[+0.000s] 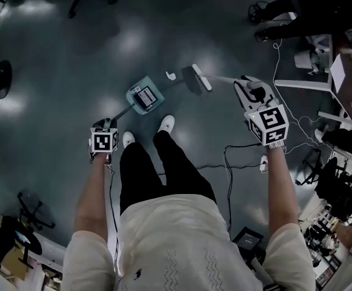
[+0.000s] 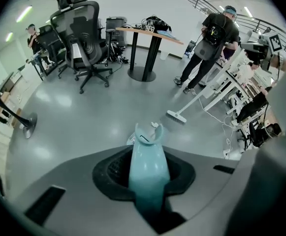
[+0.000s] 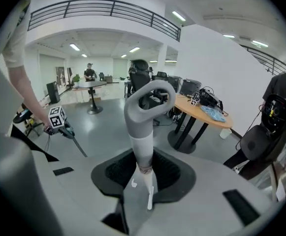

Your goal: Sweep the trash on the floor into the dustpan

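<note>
A teal dustpan [image 1: 144, 97] stands on the grey floor ahead of my feet. Its long handle [image 2: 148, 165] runs back into my left gripper [image 1: 105, 126], which is shut on it. A small white scrap of trash [image 1: 171, 76] lies just right of the pan, between it and the broom head [image 1: 197, 77]. The broom's pale shaft leads to my right gripper [image 1: 252, 91], shut on the grey looped broom handle [image 3: 143, 127]. In the left gripper view the broom head [image 2: 175, 117] and the scrap [image 2: 155, 126] lie beyond the handle's forked end.
My two white shoes [image 1: 166, 123] stand just behind the dustpan. Cables [image 1: 236, 153] trail over the floor at the right beside white desks [image 1: 321, 83]. A person [image 2: 209, 45], office chairs [image 2: 81, 43] and a round table [image 2: 147, 48] stand farther off.
</note>
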The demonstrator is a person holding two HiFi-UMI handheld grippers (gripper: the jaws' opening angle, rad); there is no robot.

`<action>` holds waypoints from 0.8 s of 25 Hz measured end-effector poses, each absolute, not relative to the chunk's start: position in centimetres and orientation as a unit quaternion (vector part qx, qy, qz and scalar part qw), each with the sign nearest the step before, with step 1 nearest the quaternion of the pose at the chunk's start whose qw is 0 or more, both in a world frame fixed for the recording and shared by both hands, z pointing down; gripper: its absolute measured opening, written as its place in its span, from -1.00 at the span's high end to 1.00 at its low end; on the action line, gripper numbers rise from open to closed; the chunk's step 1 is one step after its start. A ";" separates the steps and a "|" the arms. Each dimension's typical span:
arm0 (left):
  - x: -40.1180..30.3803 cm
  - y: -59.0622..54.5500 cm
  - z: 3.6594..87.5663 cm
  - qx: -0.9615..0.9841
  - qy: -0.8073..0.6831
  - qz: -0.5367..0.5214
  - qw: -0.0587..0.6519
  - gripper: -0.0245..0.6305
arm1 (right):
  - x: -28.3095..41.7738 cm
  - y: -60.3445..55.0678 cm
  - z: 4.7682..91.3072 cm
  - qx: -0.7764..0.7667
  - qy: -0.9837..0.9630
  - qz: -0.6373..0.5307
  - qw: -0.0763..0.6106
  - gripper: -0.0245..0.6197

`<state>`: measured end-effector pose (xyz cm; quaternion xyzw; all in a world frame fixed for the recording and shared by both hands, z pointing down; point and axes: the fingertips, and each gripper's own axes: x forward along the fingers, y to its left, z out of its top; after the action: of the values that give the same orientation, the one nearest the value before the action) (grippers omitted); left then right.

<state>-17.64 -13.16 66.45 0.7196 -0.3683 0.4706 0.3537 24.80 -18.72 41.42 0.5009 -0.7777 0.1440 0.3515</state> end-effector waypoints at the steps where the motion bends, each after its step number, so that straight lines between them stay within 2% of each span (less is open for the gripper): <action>1: -16.8 -14.0 66.5 0.721 -0.369 0.470 0.351 0.65 | 25.1 -19.3 42.5 0.498 -0.778 0.141 0.356 0.57; 5: -14.2 -16.6 66.5 0.727 -0.360 0.472 0.344 0.64 | 24.5 -19.8 47.2 0.493 -0.772 0.163 0.365 0.57; 8: -13.2 -18.1 66.8 0.732 -0.349 0.476 0.340 0.65 | 22.2 -19.8 48.8 0.488 -0.777 0.193 0.347 0.56; 20: -14.2 -19.2 68.2 0.736 -0.314 0.493 0.340 0.64 | 8.3 -17.2 48.0 0.413 -0.819 0.248 0.310 0.51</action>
<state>-14.21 -19.15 68.23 0.7364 -0.3144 0.4930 0.3403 8.29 -17.17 48.03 0.4131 -0.8194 0.2482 0.3104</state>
